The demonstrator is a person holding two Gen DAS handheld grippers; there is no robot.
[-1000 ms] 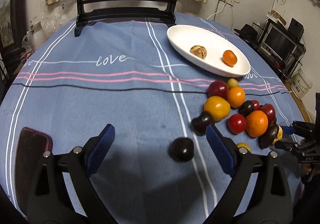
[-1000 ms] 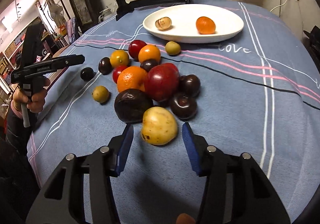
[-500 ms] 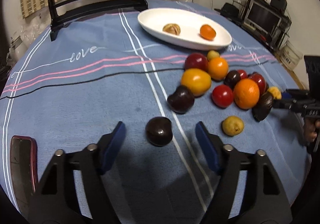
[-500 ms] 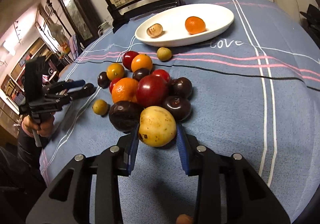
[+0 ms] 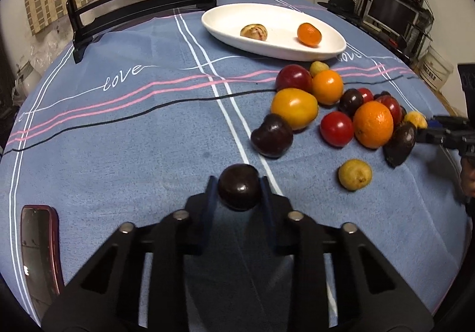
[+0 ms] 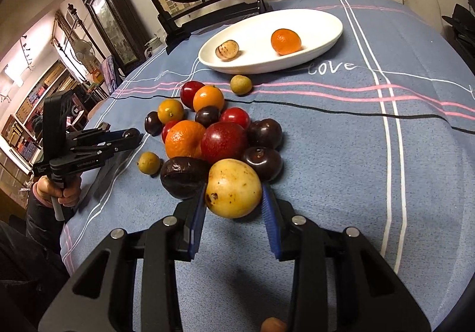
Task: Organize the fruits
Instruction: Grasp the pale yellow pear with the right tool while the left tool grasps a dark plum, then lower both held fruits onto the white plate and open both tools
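We have the left gripper [image 5: 240,183] clamped on a dark plum [image 5: 240,190] and the right gripper [image 6: 234,192] clamped on a yellow fruit [image 6: 234,192], both low on the blue tablecloth [image 5: 133,130]. The fruit pile [image 6: 213,133] lies just beyond at twelve o'clock, and the white dish [image 6: 320,26] farther off at one.

Dim warm indoor light, soft shadows beneath the fruit, sharp focus, strong fisheye bending and dark vignetted corners.
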